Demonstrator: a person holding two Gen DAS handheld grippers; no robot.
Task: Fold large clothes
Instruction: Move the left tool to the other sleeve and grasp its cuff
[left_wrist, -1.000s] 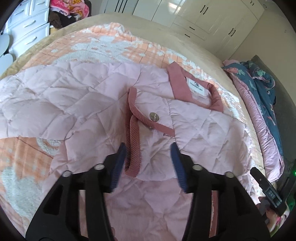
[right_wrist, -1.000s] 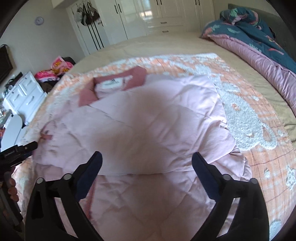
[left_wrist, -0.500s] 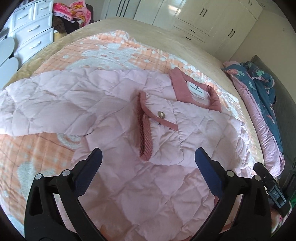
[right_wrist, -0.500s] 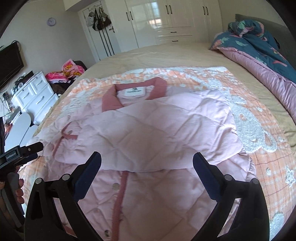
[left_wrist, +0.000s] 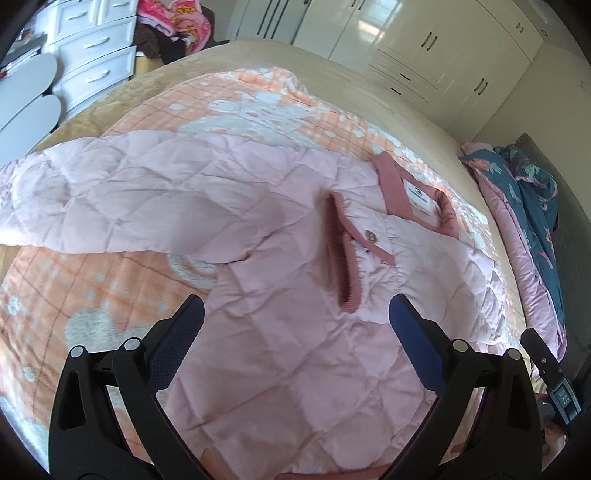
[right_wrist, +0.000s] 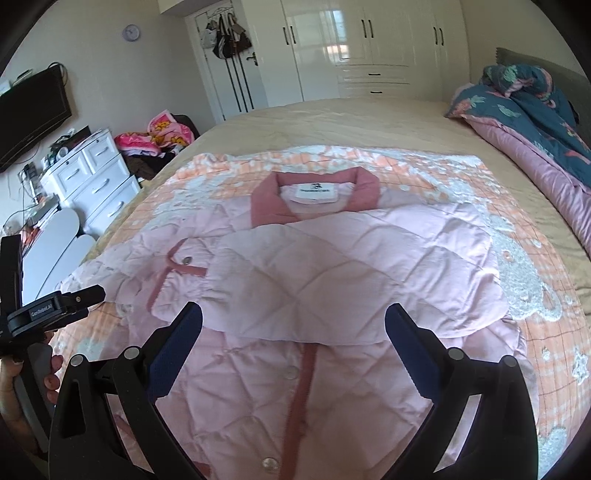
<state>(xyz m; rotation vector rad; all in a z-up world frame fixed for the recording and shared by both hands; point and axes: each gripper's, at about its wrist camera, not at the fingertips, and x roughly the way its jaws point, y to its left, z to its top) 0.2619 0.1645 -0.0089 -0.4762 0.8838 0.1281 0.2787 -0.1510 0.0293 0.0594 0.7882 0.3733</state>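
Both grippers have black plastic frames studded with silver screws. The left gripper (left_wrist: 295, 314) and right gripper (right_wrist: 293, 321) carry textured dark blue finger pads (left_wrist: 177, 343).

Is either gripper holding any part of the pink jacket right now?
Neither. The left gripper and right gripper both stand open above the pink quilted jacket, with nothing between their pads.

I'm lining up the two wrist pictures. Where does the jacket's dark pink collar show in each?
Left wrist: collar right of centre, upper half.
Right wrist: collar near centre, upper half.
Shared landmark: the white label inside the collar.
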